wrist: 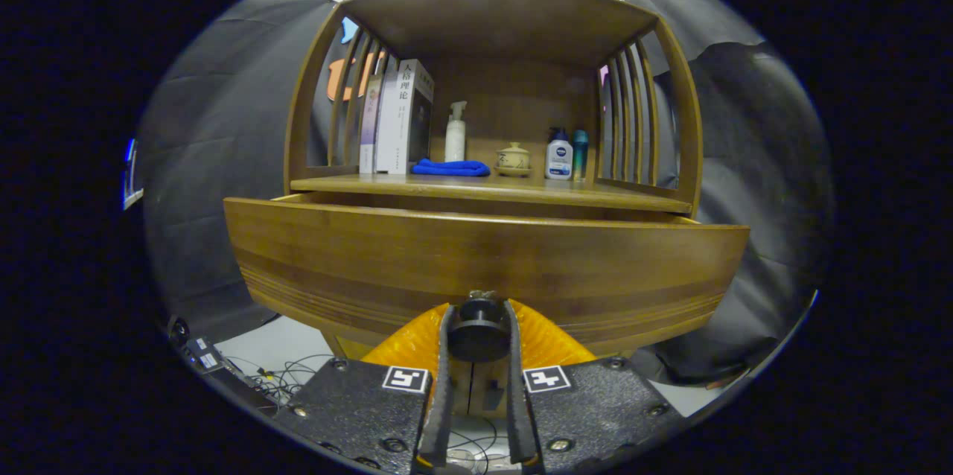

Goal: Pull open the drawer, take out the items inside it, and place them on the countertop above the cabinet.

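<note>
Your biggest risk is the cabinet (pixel 491 21) itself: a pull that is off-axis or jerky could rock it and upset what stands on its desk (pixel 484 190) top, the books (pixel 394 118), the pump bottle (pixel 455 134), the lidded cup (pixel 513 158) and the two small bottles (pixel 566 155). The drawer (pixel 484 266) stands partly drawn out; its inside is hidden behind the front, so I cannot tell what it holds. Your gripper (pixel 478 330) is clamped on the drawer's dark round knob (pixel 478 335), both fingers pressing its sides; a round knob may slip free if you angle downward.
</note>
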{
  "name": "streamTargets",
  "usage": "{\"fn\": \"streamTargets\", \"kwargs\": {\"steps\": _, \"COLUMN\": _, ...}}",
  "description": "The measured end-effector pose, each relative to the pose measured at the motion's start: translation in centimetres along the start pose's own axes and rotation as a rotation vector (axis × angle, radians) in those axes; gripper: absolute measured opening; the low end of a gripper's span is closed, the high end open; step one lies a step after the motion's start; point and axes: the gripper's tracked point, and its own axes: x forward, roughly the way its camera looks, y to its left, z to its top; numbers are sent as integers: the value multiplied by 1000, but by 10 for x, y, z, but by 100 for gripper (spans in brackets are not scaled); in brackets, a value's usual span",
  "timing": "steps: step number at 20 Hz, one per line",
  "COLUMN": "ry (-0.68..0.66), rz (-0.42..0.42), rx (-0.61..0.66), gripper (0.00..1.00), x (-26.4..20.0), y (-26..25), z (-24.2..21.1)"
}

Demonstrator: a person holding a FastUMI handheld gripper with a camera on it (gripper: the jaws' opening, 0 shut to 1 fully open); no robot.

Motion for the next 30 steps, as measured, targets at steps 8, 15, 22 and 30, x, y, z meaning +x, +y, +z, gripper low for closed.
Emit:
{"fn": "streamTargets", "kwargs": {"steps": 8, "ry": -11, "rz": 40, "rx": 27, "gripper": 33, "x": -49, "y": 8, "z": -19}}
{"fn": "streamTargets", "kwargs": {"steps": 15, "ry": -24, "rz": 41, "rx": 28, "gripper": 33, "x": -62, "y": 9, "z": -24}}
{"fn": "streamTargets", "kwargs": {"steps": 22, "ry": -63, "rz": 60, "rx": 8, "gripper": 40, "x": -67, "y": 8, "z": -16}}
{"fn": "streamTargets", "kwargs": {"steps": 30, "ry": -238, "rz": 36, "rx": -45, "gripper": 81, "x": -67, "y": -9, "z": 135}}
